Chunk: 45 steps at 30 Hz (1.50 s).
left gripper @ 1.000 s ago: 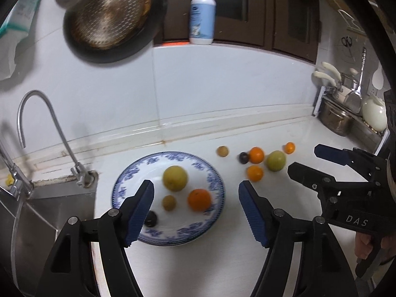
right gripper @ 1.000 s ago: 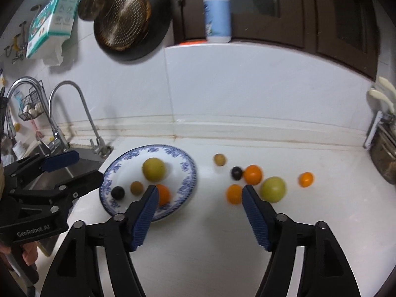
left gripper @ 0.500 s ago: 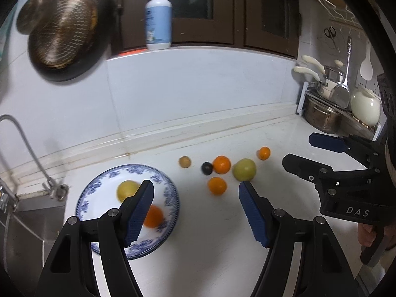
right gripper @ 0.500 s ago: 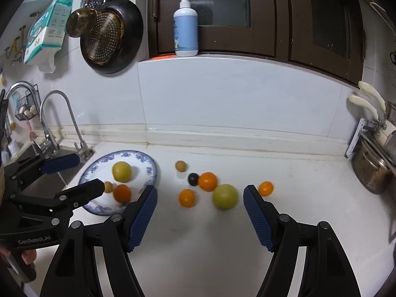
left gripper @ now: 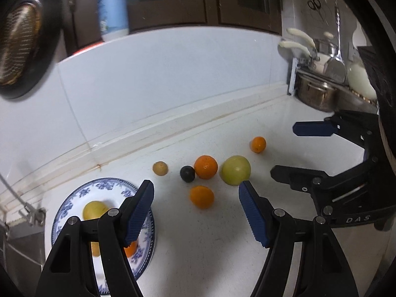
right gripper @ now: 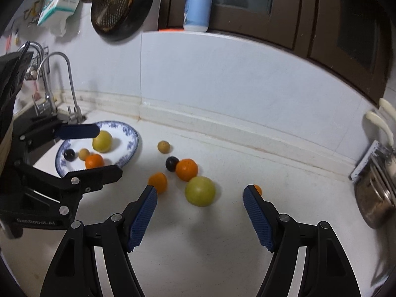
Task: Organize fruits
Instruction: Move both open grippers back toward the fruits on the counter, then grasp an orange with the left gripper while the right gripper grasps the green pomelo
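A blue-patterned plate (right gripper: pixel 128 149) (left gripper: pixel 74 198) holds a yellow fruit (right gripper: pixel 102 141), an orange (right gripper: pixel 94 161), a small brown fruit (right gripper: pixel 84 153) and a dark plum (right gripper: pixel 69 155). Loose on the white counter lie a green apple (right gripper: pixel 200 190) (left gripper: pixel 235 170), two oranges (right gripper: pixel 186 169) (right gripper: pixel 158 182), a dark plum (right gripper: pixel 171 163), a small brown fruit (right gripper: pixel 163 146) and a tiny orange (left gripper: pixel 258 144). My left gripper (left gripper: pixel 196 194) hangs open above the near orange (left gripper: pixel 201 196). My right gripper (right gripper: pixel 200 198) is open, just short of the apple, nothing held.
A sink with a curved tap (right gripper: pixel 66 84) lies left of the plate. A dish rack with a steel pot (left gripper: pixel 315 94) stands at the right end of the counter. A pan (right gripper: pixel 118 7) hangs on the wall; a lotion bottle (right gripper: pixel 198 5) stands on the ledge.
Both grippers have swung right, away from the plate and over the loose fruit. Their jaws kept the same width. No fruit has moved.
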Each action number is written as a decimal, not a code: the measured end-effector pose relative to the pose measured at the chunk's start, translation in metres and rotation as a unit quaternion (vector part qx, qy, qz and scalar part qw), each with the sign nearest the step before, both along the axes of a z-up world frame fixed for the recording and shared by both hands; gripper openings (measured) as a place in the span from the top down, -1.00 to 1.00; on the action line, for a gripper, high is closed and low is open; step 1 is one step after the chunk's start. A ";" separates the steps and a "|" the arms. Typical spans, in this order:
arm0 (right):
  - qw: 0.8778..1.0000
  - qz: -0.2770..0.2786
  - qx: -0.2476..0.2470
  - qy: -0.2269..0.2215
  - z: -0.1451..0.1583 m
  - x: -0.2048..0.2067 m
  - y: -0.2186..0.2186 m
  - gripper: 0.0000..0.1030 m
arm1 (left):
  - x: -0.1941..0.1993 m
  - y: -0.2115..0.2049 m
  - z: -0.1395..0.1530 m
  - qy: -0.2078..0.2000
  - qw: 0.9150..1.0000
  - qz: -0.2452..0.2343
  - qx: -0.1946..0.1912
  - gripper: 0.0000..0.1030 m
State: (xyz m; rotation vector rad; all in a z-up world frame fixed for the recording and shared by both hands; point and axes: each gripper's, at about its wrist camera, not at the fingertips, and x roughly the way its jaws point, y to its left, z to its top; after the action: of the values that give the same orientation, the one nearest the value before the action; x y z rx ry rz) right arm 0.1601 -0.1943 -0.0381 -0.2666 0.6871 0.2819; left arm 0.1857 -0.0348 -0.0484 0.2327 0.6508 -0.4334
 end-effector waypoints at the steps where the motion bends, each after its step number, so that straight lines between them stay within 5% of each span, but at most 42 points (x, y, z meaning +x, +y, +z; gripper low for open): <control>1: 1.000 0.001 0.000 0.004 -0.003 0.003 -0.001 -0.41 | 0.003 -0.002 -0.003 0.003 1.000 -0.005 0.005 -0.36; 17: 0.996 0.028 -0.018 0.084 -0.068 0.058 -0.003 -0.40 | 0.050 -0.018 -0.060 0.074 0.995 -0.047 0.048 -0.16; 30: 0.994 0.041 -0.004 0.099 -0.085 0.079 -0.005 -0.38 | 0.063 -0.026 -0.074 0.102 0.992 -0.055 0.053 0.04; 36: 0.993 0.046 0.009 0.105 -0.088 0.085 -0.004 -0.26 | 0.069 -0.026 -0.077 0.115 0.991 -0.058 0.036 0.31; 40: 0.991 0.054 0.020 0.118 -0.093 0.089 -0.002 -0.02 | 0.070 -0.020 -0.077 0.116 0.992 -0.046 0.029 0.31; 45: 0.992 0.047 0.021 0.113 -0.094 0.086 -0.001 0.01 | 0.067 -0.014 -0.071 0.111 0.993 -0.023 0.016 0.32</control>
State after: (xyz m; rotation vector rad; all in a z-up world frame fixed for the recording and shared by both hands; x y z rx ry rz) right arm 0.2464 -0.1949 -0.1318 -0.2289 0.8931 0.4210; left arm 0.2526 -0.0486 -0.1195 0.2321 0.8718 -0.4979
